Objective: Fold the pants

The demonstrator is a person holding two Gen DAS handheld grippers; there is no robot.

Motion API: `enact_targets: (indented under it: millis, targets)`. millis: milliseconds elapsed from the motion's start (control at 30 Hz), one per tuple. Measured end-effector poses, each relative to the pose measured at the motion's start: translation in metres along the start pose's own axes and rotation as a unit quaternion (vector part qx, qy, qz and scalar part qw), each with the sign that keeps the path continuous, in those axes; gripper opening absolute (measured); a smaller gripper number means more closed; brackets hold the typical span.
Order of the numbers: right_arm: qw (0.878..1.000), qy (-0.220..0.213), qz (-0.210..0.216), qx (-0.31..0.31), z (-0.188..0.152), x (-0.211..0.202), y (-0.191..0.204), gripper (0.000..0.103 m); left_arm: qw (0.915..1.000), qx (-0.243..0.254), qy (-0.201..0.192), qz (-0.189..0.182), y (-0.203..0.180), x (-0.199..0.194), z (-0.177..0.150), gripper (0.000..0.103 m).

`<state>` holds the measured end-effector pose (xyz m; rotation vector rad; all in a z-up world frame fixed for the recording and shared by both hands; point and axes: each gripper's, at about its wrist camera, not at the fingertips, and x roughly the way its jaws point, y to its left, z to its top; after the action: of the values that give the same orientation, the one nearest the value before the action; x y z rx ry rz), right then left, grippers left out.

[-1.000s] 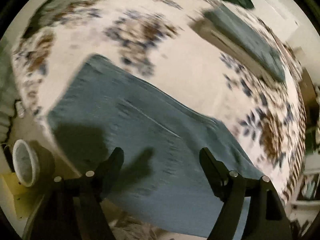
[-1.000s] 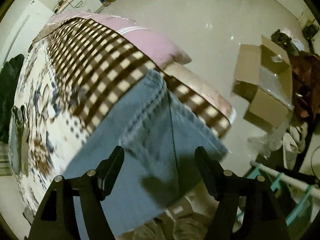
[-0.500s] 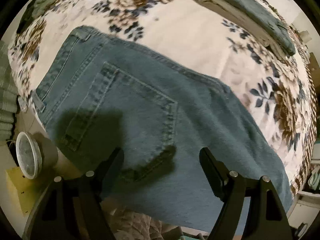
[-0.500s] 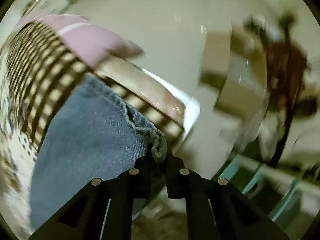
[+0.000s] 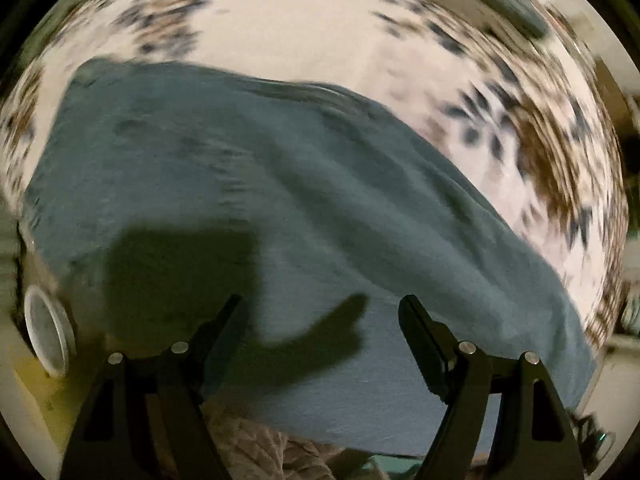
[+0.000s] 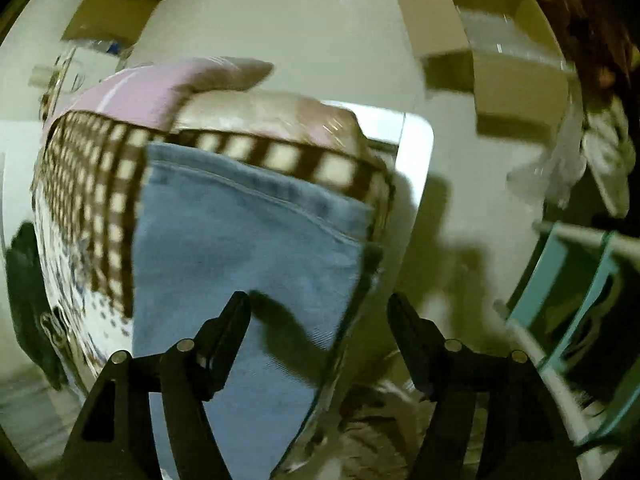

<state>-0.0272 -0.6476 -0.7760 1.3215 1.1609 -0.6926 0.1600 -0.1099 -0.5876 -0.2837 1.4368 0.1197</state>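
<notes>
The jeans (image 5: pixel 248 200) lie flat on the flowery bed cover (image 5: pixel 304 36), with 1 leg end (image 6: pixel 248 216) near the bed's edge. The left gripper (image 5: pixel 322 320) is wide apart and holds nothing – so is the right gripper (image 6: pixel 320 316). No big fold shows yet, so I think most folding is left.

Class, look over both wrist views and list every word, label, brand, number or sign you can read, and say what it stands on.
None: no readable text in either view.
Jeans: stitching only, no label or tag in sight.
Cardboard box: blurred by motion; any print cannot be made out.
White cup: nothing legible on its rim.
Floral bedspread: pattern only, smeared by motion.
</notes>
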Motion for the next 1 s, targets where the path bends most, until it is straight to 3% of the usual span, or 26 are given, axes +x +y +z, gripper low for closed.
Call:
enact_targets:
  millis: [67,133,200,233,300,400,467,533,667,733,867,933,967,1000]
  targets:
    - [0.998,0.003,0.056,0.018,-0.004,0.01,-0.008,0.073,0.9996,0.027,0.01,0.0,-0.024,0.013,-0.006,0.076]
    - [0.997,-0.01,0.079,0.017,-0.009,0.01,-0.003,0.063,0.9992,0.034,0.023,-0.003,-0.037,0.024,-0.01,0.076]
    - [0.996,-0.034,0.08,-0.009,-0.014,0.002,0.01,0.045,0.9986,0.038,0.036,-0.002,-0.049,0.036,-0.016,0.076]
    - [0.996,-0.041,0.082,-0.019,-0.017,-0.002,0.015,0.041,0.9985,0.039,0.039,0.0,-0.051,0.04,-0.018,0.076]
    - [0.992,-0.047,0.116,-0.023,-0.02,-0.008,0.019,0.027,0.9982,0.045,0.04,0.009,-0.057,0.047,-0.021,0.078]
    - [0.984,-0.042,0.168,-0.039,-0.018,-0.014,0.022,0.027,0.9979,0.051,0.039,-0.002,-0.066,0.054,-0.026,0.094]
    - [0.985,-0.034,0.162,-0.052,-0.012,-0.006,0.023,0.028,0.9972,0.06,0.044,-0.005,-0.073,0.059,-0.03,0.103]
    - [0.989,-0.024,0.139,-0.044,-0.002,0.007,0.014,0.039,0.9965,0.067,0.049,0.011,-0.081,0.065,-0.03,0.103]
    - [0.982,-0.022,0.185,-0.02,0.008,0.018,0.004,0.044,0.9963,0.057,0.054,0.034,-0.097,0.072,-0.031,0.103]
    - [0.978,-0.035,0.203,-0.031,0.005,0.012,0.009,0.016,0.9967,0.051,0.053,0.034,-0.101,0.071,-0.024,0.103]
    - [0.968,-0.059,0.227,-0.087,0.0,-0.009,0.036,0.014,0.9969,0.052,0.049,0.031,-0.092,0.07,-0.021,0.103]
    - [0.972,-0.052,0.209,-0.095,0.004,0.0,0.039,0.017,0.9971,0.053,0.046,0.03,-0.073,0.066,-0.02,0.103]
    - [0.977,-0.038,0.194,-0.085,0.009,0.012,0.037,0.025,0.9973,0.052,0.043,0.029,-0.072,0.065,-0.021,0.103]
    - [0.981,-0.024,0.181,-0.072,0.014,0.023,0.033,0.024,0.9973,0.052,0.043,0.027,-0.059,0.059,-0.02,0.103]
